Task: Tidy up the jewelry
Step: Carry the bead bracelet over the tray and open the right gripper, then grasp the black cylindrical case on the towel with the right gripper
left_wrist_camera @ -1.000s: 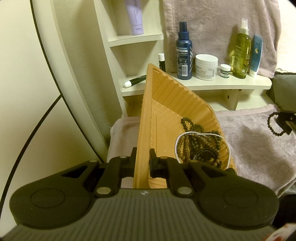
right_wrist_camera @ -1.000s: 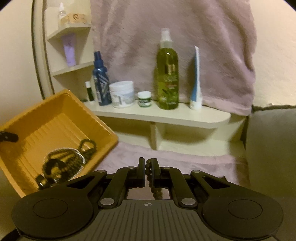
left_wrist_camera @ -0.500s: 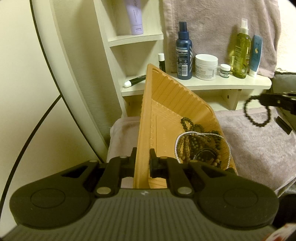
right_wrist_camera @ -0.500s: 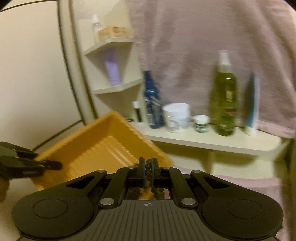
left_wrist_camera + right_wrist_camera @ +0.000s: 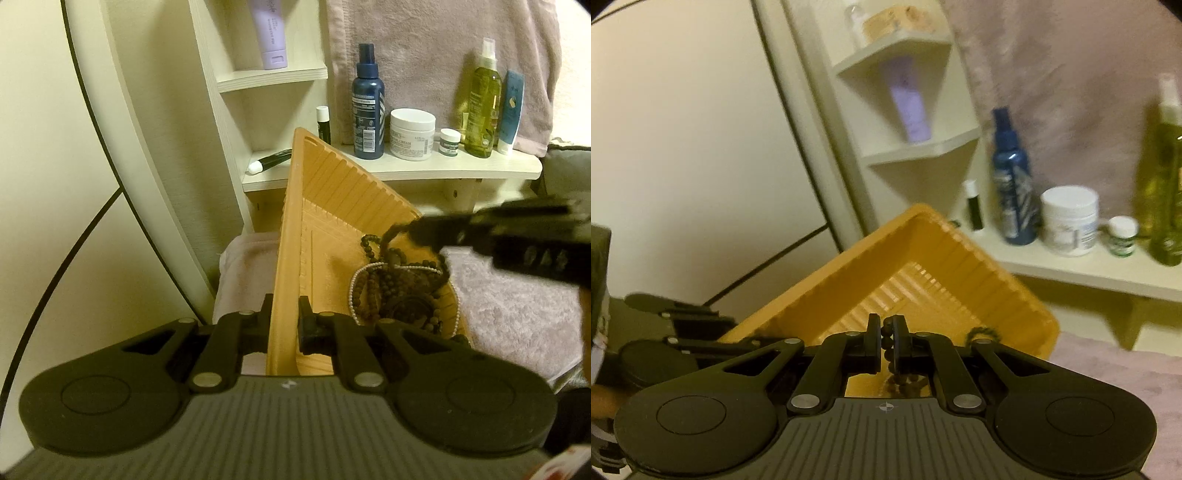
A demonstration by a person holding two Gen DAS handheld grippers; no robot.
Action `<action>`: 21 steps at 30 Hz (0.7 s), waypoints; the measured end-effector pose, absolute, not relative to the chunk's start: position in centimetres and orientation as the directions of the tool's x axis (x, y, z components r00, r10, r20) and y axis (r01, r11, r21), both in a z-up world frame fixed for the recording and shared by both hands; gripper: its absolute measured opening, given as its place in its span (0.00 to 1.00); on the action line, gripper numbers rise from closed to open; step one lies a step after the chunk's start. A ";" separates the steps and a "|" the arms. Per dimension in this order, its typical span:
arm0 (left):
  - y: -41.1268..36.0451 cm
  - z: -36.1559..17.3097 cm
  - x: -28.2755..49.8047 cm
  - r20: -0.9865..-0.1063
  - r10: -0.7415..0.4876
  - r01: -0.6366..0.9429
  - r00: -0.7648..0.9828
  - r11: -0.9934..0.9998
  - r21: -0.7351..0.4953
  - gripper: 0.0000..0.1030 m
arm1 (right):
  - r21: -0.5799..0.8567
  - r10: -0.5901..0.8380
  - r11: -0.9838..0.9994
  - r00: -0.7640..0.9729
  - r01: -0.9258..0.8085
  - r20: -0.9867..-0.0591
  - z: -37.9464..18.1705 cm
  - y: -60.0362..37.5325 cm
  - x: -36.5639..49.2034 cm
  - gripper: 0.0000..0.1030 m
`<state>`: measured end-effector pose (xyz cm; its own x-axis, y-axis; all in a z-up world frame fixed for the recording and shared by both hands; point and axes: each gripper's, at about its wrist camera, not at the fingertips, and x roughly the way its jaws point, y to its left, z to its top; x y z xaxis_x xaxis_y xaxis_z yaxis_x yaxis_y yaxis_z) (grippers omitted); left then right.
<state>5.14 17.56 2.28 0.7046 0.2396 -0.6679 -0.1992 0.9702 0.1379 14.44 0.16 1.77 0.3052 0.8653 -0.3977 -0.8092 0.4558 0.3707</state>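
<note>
Right wrist: right gripper (image 5: 885,341) clamps bead bracelet (image 5: 888,347) over tray (image 5: 827,280).

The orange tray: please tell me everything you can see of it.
The orange tray looks like thin ribbed plastic, rectangular with a raised rim. It is tilted, with the left gripper shut on its side wall. Dark bead strands and a white pearl strand lie in its low corner. It is above a pinkish towel.

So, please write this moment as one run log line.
left tongs: shut on tray wall | right tongs: shut on bead bracelet, over tray | step: drop pending
</note>
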 end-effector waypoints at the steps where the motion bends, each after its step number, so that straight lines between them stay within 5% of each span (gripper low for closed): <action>1: 17.6 2.3 5.1 -0.668 0.239 -0.199 0.705 0.970 0.137 0.09 | 0.382 0.869 0.447 0.291 -0.809 -0.399 1.4 0.4 14.4 0.06; 9: 17.8 2.2 5.2 -0.668 0.235 -0.200 0.706 0.971 0.130 0.09 | 0.467 0.884 0.395 0.188 -0.791 -0.429 -1.4 0.7 14.4 0.08; 13: 17.8 2.2 5.2 -0.669 0.235 -0.202 0.705 0.971 0.129 0.09 | 0.474 0.879 0.426 0.227 -0.771 -0.420 -1.5 -0.7 14.8 0.30; 21: 17.9 2.3 5.3 -0.669 0.236 -0.201 0.705 0.971 0.131 0.09 | 0.477 0.826 0.553 0.373 -0.683 -0.423 -1.7 -6.2 16.3 0.30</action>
<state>5.29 17.86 2.28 0.7052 0.2362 -0.6685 -0.2008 0.9708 0.1312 16.27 -6.23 -1.71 0.3726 0.8260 -0.4231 -0.6830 0.5527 0.4775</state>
